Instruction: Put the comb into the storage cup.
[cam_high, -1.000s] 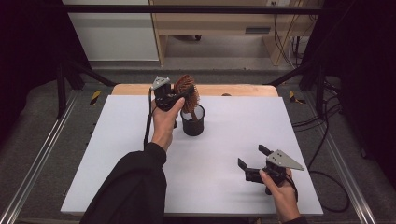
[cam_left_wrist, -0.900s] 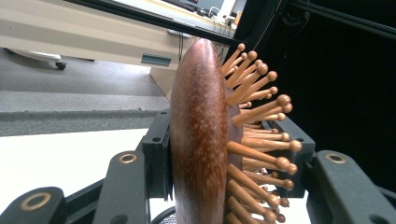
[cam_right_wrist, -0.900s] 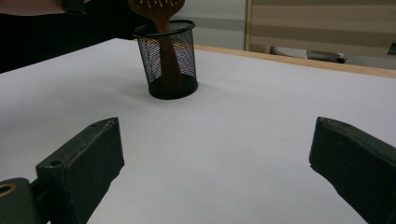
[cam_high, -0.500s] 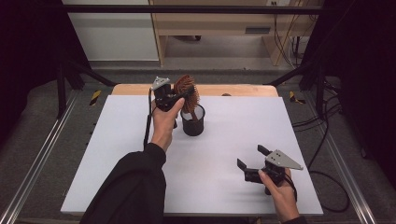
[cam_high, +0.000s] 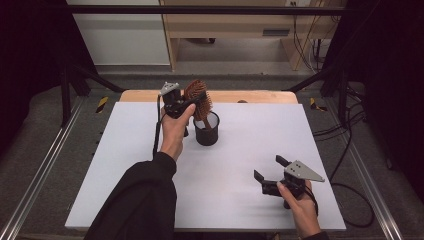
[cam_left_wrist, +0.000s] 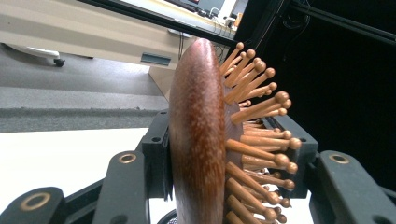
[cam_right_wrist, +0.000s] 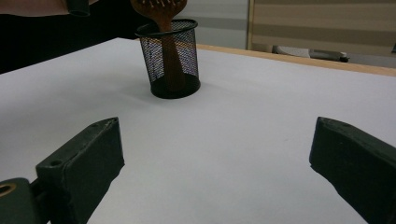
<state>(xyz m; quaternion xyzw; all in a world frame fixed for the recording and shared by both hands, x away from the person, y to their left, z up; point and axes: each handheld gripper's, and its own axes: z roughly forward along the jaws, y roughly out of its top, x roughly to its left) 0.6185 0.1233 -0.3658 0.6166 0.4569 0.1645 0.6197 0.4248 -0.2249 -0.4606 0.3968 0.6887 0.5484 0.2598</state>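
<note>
The left tongs (cam_high: 186, 103) are clamped on the head of a wooden hairbrush (cam_high: 198, 95), one jaw against its smooth back and the other in among the pegs, as the left gripper view shows close up (cam_left_wrist: 198, 140). The brush stands nearly upright over a black mesh cup (cam_high: 206, 129) that sits toward the far edge of the white tabletop (cam_high: 125, 175), a little left of its middle. Its handle runs down inside the cup and, seen through the mesh (cam_right_wrist: 172, 60), reaches the bottom or very near it; the head stays above the rim.

What matters here is that long axis: it is close to vertical and lined up with the cup's mouth, so any lift out or push down should run straight along it — a sideways pull would likely tip the light cup.

The right tongs (cam_high: 270, 172) are released, jaws spread wide, held low over the near right part of the tabletop and well apart from the cup. Their jaws point toward it across bare tabletop. The left hand (cam_high: 172, 132) is much the nearer — already on the brush.
</note>
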